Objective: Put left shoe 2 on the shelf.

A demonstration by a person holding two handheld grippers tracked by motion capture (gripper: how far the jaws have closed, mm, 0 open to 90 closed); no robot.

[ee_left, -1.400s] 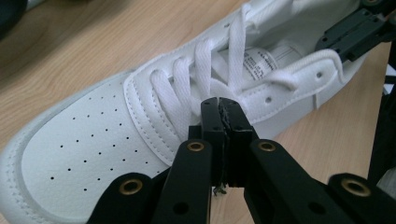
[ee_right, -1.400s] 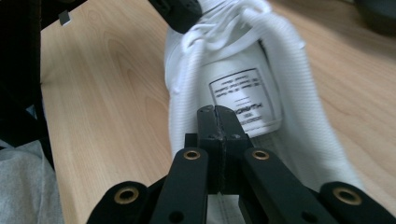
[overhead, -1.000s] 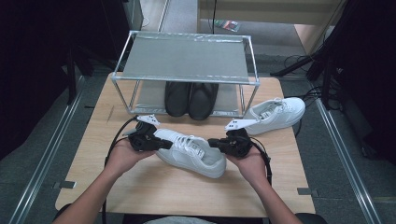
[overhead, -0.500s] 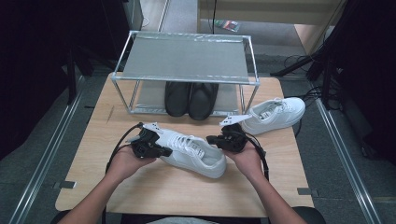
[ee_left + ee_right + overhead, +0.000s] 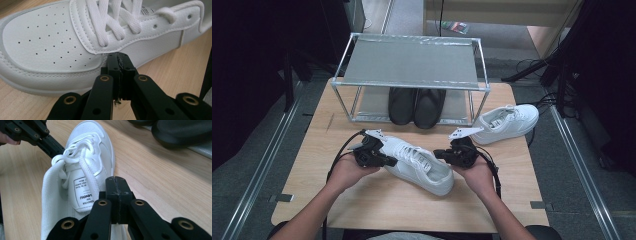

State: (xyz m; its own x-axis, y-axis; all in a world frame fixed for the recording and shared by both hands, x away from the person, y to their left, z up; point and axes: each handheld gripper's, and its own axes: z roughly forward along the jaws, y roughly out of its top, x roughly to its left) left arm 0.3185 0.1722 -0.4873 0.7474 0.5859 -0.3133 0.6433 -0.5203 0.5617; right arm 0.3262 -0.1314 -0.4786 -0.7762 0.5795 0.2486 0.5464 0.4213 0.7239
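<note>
Near white sneaker [image 5: 419, 165] lies on its sole on the wooden table [image 5: 377, 210], in front of the metal shoe rack [image 5: 412, 65], toe pointing back-left toward the rack. Left gripper [image 5: 388, 161]: jaws pressed together, nothing pinched, tips against the sneaker's side by the toe. Right gripper [image 5: 438, 154]: jaws pressed together, empty, tips at the heel collar. Second white sneaker [image 5: 507, 122] right of rack; black shoes [image 5: 417, 106] on its lower shelf.
</note>
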